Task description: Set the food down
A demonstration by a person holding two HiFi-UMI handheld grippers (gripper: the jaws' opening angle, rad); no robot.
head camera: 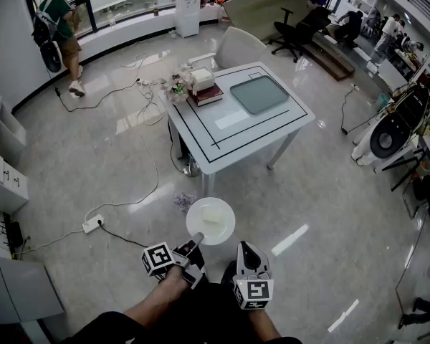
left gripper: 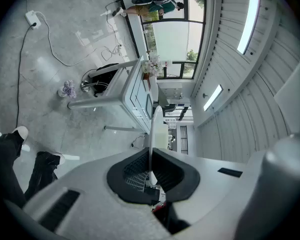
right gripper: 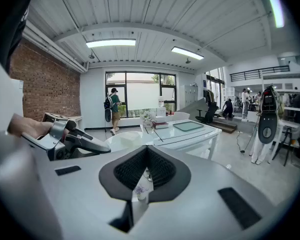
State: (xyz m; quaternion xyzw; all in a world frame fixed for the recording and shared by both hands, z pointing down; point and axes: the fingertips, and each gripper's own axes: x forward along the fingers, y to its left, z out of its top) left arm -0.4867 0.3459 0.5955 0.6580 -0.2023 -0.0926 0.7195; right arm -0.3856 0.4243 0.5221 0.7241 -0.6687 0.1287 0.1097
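Observation:
In the head view a white plate (head camera: pixel 211 221) carries a pale piece of food (head camera: pixel 212 216) and hangs over the floor, short of the white table (head camera: pixel 238 130). My left gripper (head camera: pixel 196 240) is shut on the plate's near rim. The left gripper view shows that rim (left gripper: pixel 151 129) edge-on, pinched between the black pads of the left gripper (left gripper: pixel 151 156). My right gripper (head camera: pixel 249 250) is beside it on the right, shut and holding nothing. From the right gripper (right gripper: pixel 147 152) view, the plate (right gripper: pixel 124 140) and the left gripper (right gripper: pixel 72 139) lie to the left.
On the table lie a grey-green tray (head camera: pixel 259 94), a stack of books (head camera: pixel 205 94) with a white box and flowers. Cables and a power strip (head camera: pixel 92 224) cross the floor at left. A person (head camera: pixel 57 31) stands by the far window. Office chairs (head camera: pixel 297 29) and equipment stand at right.

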